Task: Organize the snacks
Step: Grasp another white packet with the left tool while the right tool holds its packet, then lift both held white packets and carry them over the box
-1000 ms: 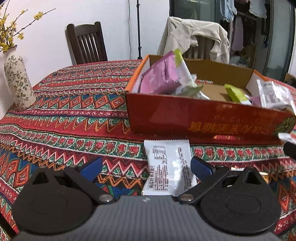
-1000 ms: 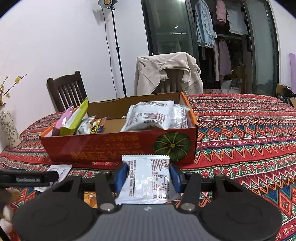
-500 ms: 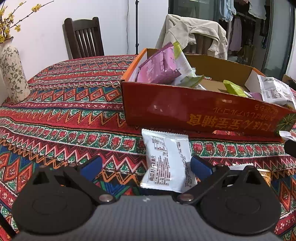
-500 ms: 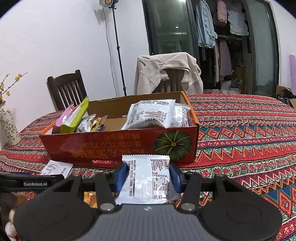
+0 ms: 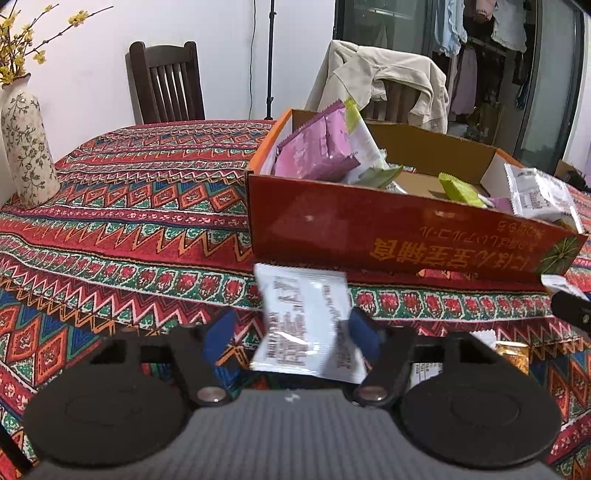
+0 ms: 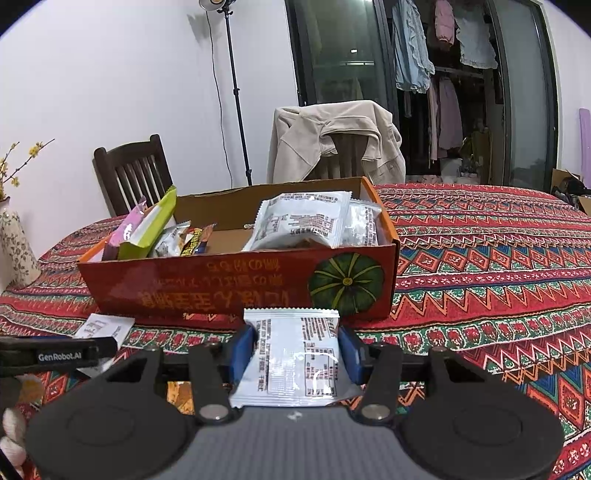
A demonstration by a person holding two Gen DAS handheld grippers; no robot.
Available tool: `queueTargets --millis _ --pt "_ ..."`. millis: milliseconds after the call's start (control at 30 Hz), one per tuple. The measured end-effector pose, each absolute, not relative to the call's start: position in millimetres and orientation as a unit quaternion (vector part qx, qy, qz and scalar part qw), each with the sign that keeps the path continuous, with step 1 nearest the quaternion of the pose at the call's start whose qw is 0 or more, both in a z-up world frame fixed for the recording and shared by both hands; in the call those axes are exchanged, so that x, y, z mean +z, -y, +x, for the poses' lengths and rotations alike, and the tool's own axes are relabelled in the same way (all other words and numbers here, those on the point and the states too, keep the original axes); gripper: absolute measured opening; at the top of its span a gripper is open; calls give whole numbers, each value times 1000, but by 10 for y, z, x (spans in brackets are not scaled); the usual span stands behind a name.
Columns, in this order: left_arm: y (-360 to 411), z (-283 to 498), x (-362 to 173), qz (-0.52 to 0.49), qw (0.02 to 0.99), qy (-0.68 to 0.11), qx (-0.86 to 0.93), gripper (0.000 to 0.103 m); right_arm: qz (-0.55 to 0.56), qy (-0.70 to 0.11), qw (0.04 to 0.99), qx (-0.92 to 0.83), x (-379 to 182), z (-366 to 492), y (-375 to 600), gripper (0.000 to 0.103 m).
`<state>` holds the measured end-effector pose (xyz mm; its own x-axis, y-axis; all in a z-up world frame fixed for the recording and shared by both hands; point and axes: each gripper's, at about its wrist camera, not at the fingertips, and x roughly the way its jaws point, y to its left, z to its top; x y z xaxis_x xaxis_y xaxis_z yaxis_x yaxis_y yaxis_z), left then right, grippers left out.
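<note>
Jaws wide, white packet (image 5: 308,325) between (right-leaning)

Light: bright, studio lamp (image 6: 215,3) overhead | blur: left view (motion-smeared) | edges: fisheye-bent

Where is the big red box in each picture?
Left wrist view: the box sits right of middle, beyond the left gripper, its pumpkin corner at the far right.
Right wrist view: the box fills the middle, just past the right gripper, pumpkin on its right end.
Shared landmark: the chair with the beige jacket stands behind the box in both.
</note>
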<state>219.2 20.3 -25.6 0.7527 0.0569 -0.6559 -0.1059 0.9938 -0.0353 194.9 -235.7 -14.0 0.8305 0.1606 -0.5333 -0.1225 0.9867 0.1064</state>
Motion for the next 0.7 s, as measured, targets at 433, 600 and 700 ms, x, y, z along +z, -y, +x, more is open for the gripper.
queueTargets --millis 433,600,700 --pt "-244 2078 -150 -48 947 -316 32 38 27 -271 959 75 -128 1918 2336 50" --pt "-253 1976 -38 -53 954 -292 31 38 22 -257 963 76 -97 1863 2325 50" --pt "-272 1895 48 -58 957 -282 24 38 15 -246 966 79 -53 1818 2296 50"
